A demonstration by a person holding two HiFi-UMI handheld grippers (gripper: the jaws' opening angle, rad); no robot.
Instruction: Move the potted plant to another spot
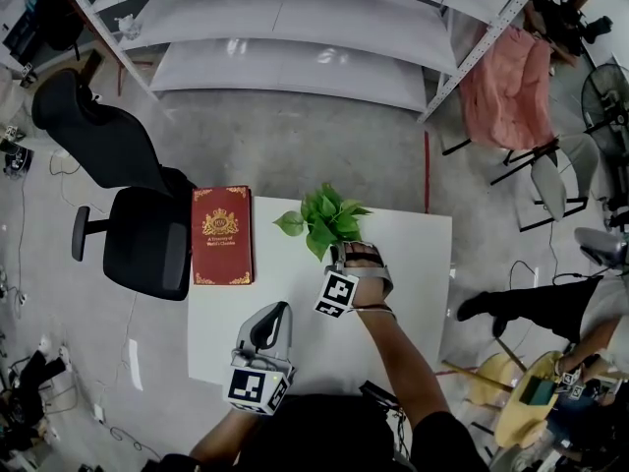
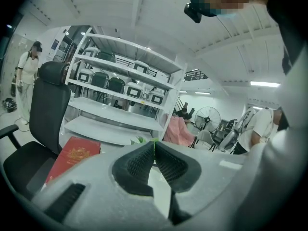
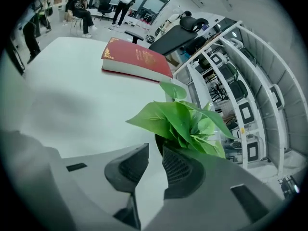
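Observation:
The potted plant (image 1: pixel 329 219), a small bunch of green leaves in a dark pot, stands near the far edge of the white table (image 1: pixel 418 264). My right gripper (image 1: pixel 346 250) reaches right up to it from the near side. In the right gripper view the leaves (image 3: pixel 187 121) rise just past the right jaw, and the right gripper (image 3: pixel 155 150) is open with only table showing in the narrow gap. My left gripper (image 1: pixel 278 309) hovers over the table's near part, away from the plant. It is shut (image 2: pixel 154 148) on nothing, with a bit of leaf (image 2: pixel 139 140) showing beyond it.
A red hardcover book (image 1: pixel 222 235) lies on the table's left end. A black office chair (image 1: pixel 138 224) stands left of the table. Metal shelving (image 1: pixel 295 28) runs along the far side. A pink-draped chair (image 1: pixel 506 87) and a seated person (image 1: pixel 531 308) are to the right.

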